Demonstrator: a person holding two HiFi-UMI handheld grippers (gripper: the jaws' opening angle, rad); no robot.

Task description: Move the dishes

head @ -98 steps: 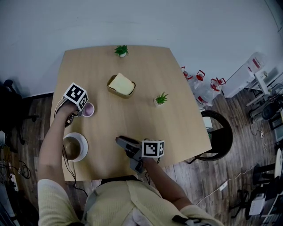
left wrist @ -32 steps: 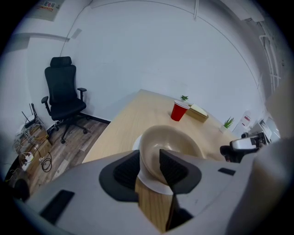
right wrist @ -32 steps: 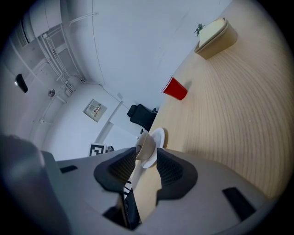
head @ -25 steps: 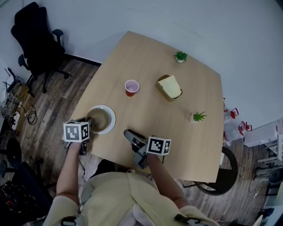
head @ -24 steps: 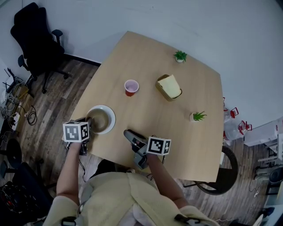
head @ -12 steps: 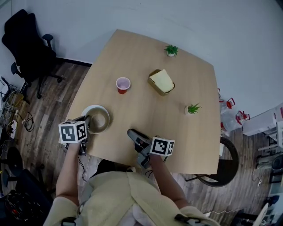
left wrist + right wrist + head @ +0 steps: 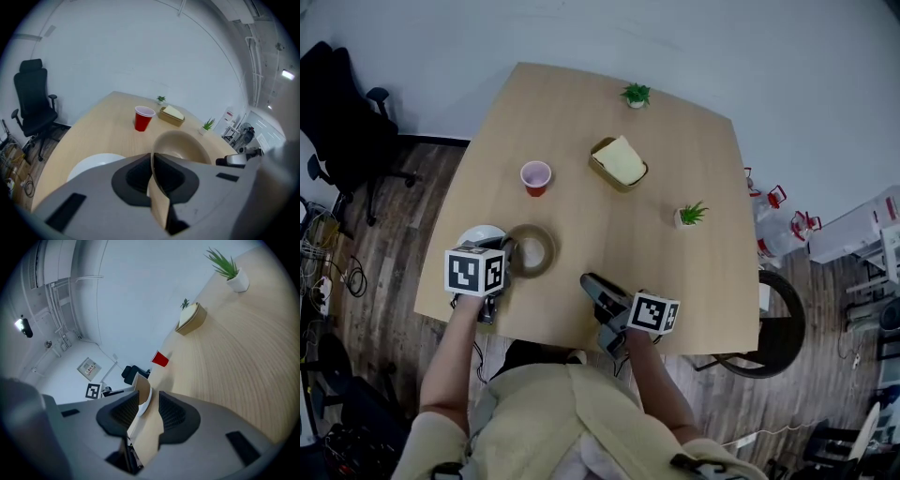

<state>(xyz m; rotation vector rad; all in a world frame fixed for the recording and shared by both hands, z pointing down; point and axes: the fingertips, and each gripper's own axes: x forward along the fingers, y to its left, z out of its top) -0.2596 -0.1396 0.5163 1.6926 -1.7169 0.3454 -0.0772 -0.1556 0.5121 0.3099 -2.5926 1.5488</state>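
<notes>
- Two fingers of your left gripper (image 7: 152,159) have just closed on the brown bowl (image 7: 534,251) rim; white plate (image 7: 476,234) just left of them.
- Your right gripper (image 7: 149,401) fingers stand half apart, empty.

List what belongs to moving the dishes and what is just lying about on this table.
Job in hand:
- tan round bowl, clamped by its rim in the left gripper
- white round plate
- red plastic cup

Lying about:
- shallow wooden tray with a pale yellow block
- two small green potted plants
</notes>
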